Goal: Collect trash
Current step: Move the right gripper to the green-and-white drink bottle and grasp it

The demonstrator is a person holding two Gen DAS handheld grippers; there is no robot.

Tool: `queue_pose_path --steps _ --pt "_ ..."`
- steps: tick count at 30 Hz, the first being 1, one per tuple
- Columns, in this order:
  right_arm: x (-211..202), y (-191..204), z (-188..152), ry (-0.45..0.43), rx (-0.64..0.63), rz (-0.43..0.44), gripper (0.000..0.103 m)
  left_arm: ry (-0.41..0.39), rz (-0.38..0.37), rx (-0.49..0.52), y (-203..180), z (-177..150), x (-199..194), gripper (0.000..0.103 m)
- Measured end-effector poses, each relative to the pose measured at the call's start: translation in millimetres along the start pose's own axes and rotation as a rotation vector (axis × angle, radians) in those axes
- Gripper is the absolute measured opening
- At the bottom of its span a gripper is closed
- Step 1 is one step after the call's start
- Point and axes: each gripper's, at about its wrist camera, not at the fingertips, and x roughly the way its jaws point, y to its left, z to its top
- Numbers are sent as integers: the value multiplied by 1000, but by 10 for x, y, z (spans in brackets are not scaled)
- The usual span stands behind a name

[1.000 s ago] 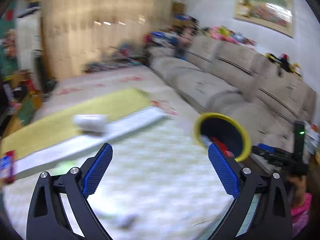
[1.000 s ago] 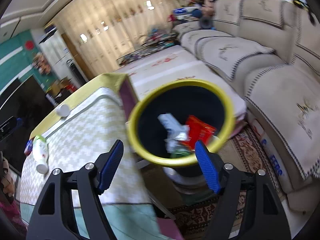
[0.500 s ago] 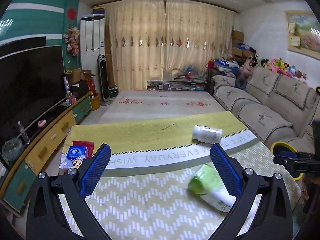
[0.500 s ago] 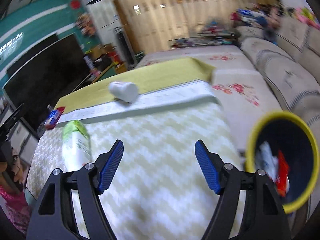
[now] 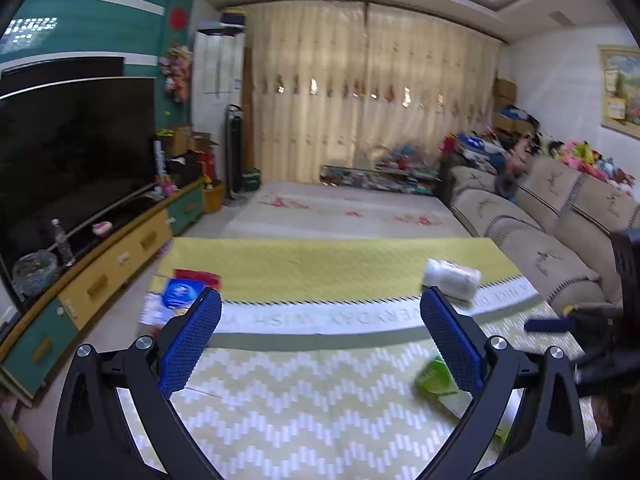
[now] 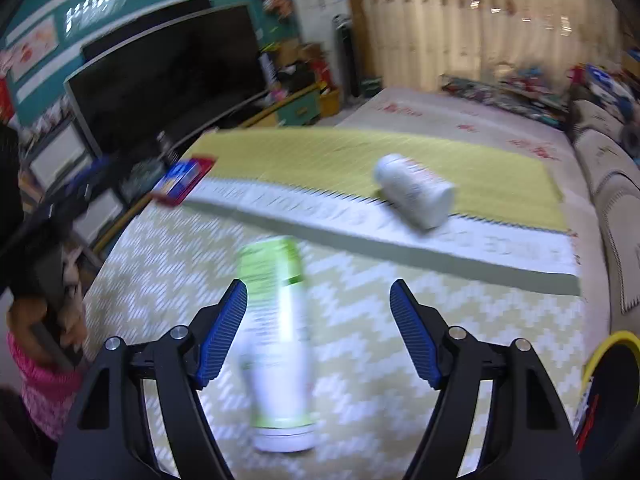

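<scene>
A green-and-white bottle lies on the patterned table cover; it also shows as the green bottle beside my left gripper's right finger. A white can lies on its side farther back, seen as the white can in the left wrist view. A red-and-blue packet rests at the table's left edge, the same packet. My right gripper is open above the table, the bottle by its left finger, nothing gripped. My left gripper is open and empty.
A yellow-rimmed black bin with trash stands off the table's right side. A sofa runs along the right, a TV and cabinet along the left. A person's pink sleeve is at the left. The other gripper's finger shows at right.
Both views swung from the yellow bin and sofa leftward onto the table. The right gripper now hangs over the green bottle; the left view has shifted a little since half a second ago.
</scene>
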Motion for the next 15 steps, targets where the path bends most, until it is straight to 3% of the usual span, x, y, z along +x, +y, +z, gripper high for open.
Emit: queue_pose_path --steps 5,11,15 --pt "206 178 170 127 -54 -6 70 26 5 -39 121 -3 22 98" --pt "616 350 402 346 -131 -15 70 43 5 -31 95 -37 77 98" --pt "829 413 440 440 -153 -20 65 54 -6 -37 89 -45 95 98"
